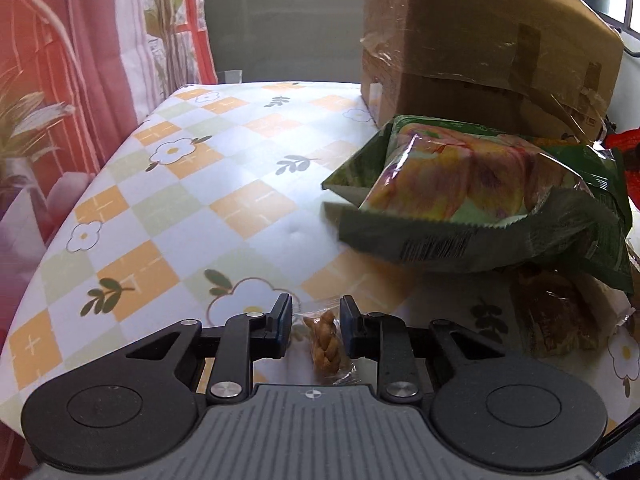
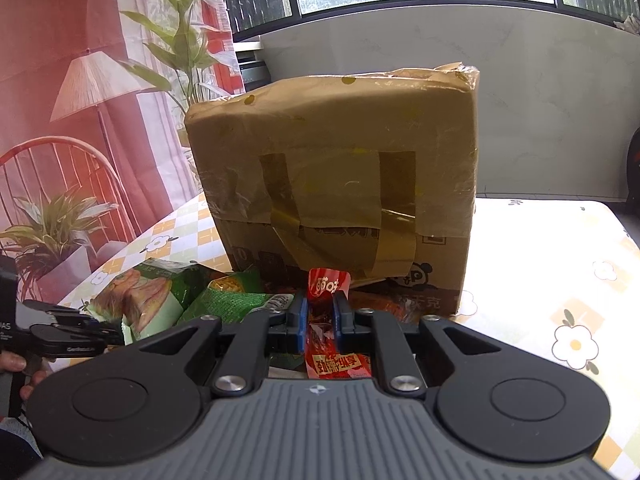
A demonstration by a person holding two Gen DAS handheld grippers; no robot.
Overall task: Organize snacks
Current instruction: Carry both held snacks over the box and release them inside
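Note:
In the left wrist view my left gripper (image 1: 315,320) is open around a small clear packet holding a braided brown twist snack (image 1: 325,342), which lies on the checkered tablecloth (image 1: 224,184); the fingers do not touch it. A pile of green snack bags (image 1: 480,200) lies to the right, with a brown pastry packet (image 1: 556,316) below it. In the right wrist view my right gripper (image 2: 320,312) is shut on a red snack packet (image 2: 329,344), held upright in front of a taped cardboard box (image 2: 340,184). Green snack bags (image 2: 168,296) lie to its left.
The cardboard box (image 1: 480,48) stands at the table's far right in the left wrist view. A printed backdrop with a lamp and plants (image 2: 100,120) hangs behind the table. The left gripper and hand (image 2: 52,332) show at the right wrist view's left edge.

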